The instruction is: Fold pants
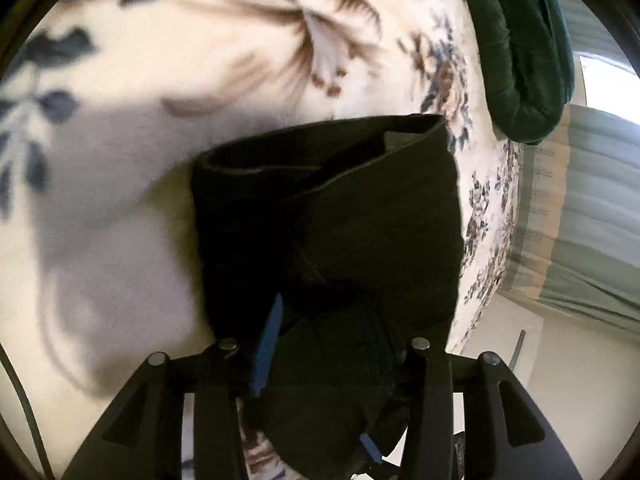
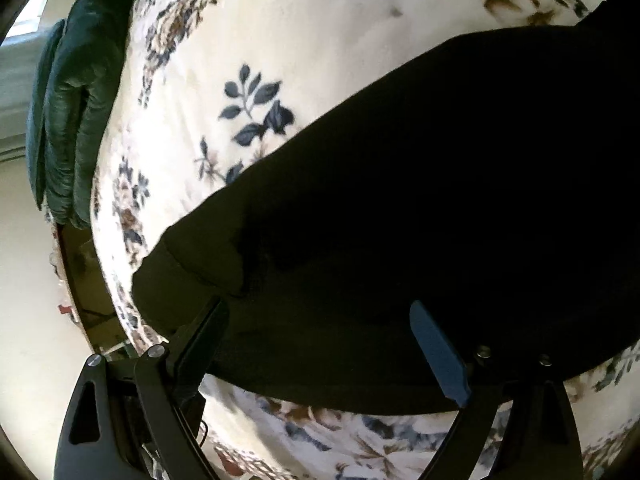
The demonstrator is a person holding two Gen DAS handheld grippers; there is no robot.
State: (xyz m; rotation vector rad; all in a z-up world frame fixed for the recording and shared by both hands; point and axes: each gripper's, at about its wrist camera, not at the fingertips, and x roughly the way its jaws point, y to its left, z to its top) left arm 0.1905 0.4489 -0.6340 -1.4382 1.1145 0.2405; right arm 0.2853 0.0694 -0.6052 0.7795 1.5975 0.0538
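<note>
Black pants (image 1: pixel 332 216) lie on a cream floral blanket (image 1: pixel 200 60). In the left wrist view my left gripper (image 1: pixel 316 384) is shut on a bunch of the pants' fabric; one blue pad (image 1: pixel 268 340) shows beside the cloth, and the open end of the garment faces away. In the right wrist view the pants (image 2: pixel 420 200) spread wide across the blanket (image 2: pixel 280 40). My right gripper (image 2: pixel 320 344) is open, its black finger (image 2: pixel 200 332) and blue-padded finger (image 2: pixel 440 352) resting over the near edge of the pants.
A dark green velvet cushion or cloth (image 1: pixel 520 40) lies at the bed's edge, also in the right wrist view (image 2: pixel 72 100). Beyond the bed edge are a pale floor (image 2: pixel 28 320) and a striped greenish fabric (image 1: pixel 580 220).
</note>
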